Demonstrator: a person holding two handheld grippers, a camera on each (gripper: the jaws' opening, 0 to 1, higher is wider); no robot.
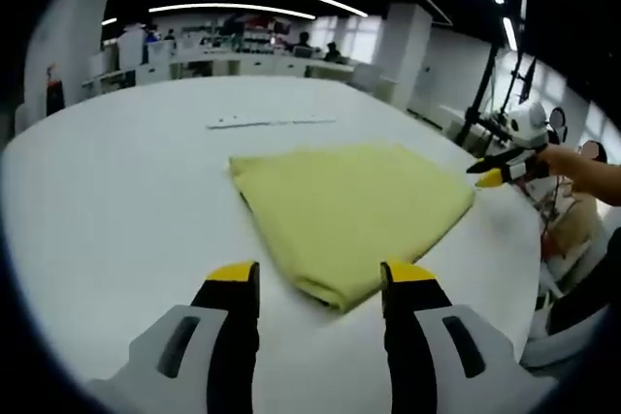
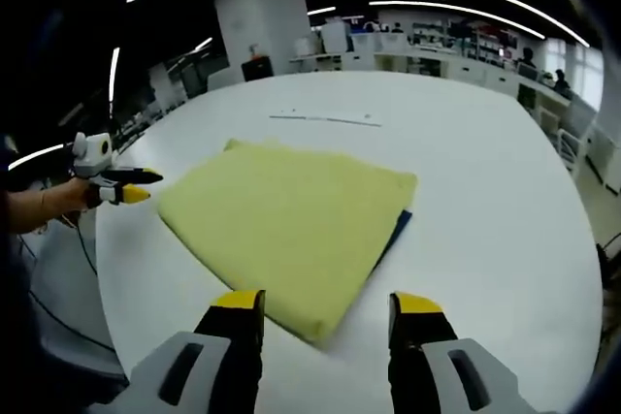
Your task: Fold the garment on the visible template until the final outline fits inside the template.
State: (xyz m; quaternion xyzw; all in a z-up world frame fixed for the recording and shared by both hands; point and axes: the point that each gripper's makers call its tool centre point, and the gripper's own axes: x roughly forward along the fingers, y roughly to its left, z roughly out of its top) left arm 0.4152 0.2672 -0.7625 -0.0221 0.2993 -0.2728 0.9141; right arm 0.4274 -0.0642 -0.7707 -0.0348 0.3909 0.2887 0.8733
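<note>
A yellow garment [image 1: 349, 210], folded into a flat four-sided shape, lies on the white table [image 1: 116, 201]. In the right gripper view a narrow blue edge of the template [image 2: 400, 226] peeks out along the right side of the garment [image 2: 291, 215]. My left gripper [image 1: 320, 283] is open, its jaws standing either side of the garment's near corner without touching it. My right gripper [image 2: 325, 307] is open too, just short of another corner. Each gripper appears in the other's view, the right gripper [image 1: 477, 175] and the left gripper [image 2: 153, 186], at opposite corners of the cloth.
A thin white strip [image 1: 272, 123] lies on the table beyond the garment. A hand [image 1: 582, 167] holds the right gripper near the table's edge. Black stands [image 1: 485, 94] rise past that edge. Desks and people fill the far background.
</note>
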